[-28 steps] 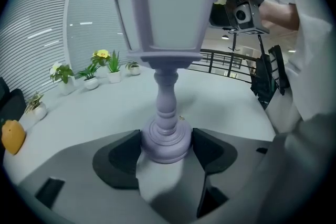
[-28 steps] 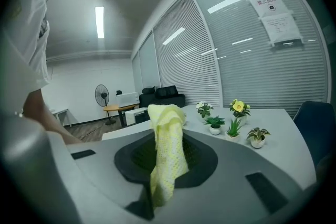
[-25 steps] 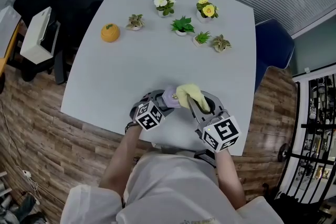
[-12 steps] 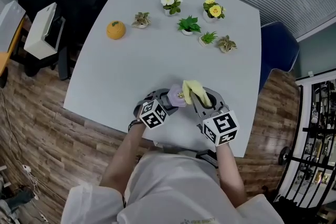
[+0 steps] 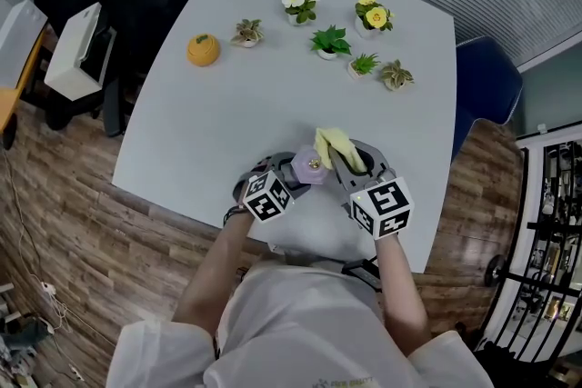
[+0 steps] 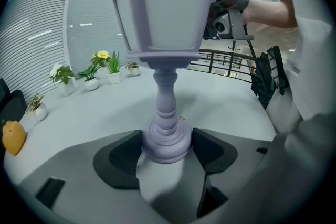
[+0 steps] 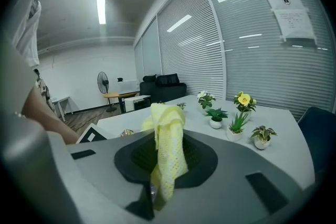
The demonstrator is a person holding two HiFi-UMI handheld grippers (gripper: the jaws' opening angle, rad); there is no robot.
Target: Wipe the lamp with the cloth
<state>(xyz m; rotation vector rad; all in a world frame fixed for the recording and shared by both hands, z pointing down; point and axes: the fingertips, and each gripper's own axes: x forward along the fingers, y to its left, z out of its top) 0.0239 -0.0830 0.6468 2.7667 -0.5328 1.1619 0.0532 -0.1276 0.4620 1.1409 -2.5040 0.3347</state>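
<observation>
Grey table (image 5: 273, 86), upright lilac lantern-topped lamp (image 6: 164, 18), yellow knit cloth (image 7: 167, 149)

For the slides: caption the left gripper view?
Left tool grips the lilac lamp by its base; potted plants line the table behind.

Lilac lamp (image 6: 167, 23) in the dark grey left claw (image 6: 167, 140). Pale yellow, open-knit cloth (image 7: 169, 128) in the grey-and-black right claw (image 7: 167, 153). Black-and-white square patterns on the marker cubes (image 5: 269, 197). Light grey counter (image 5: 236, 118); orange ornament (image 5: 203, 51) well beyond the left claw.
</observation>
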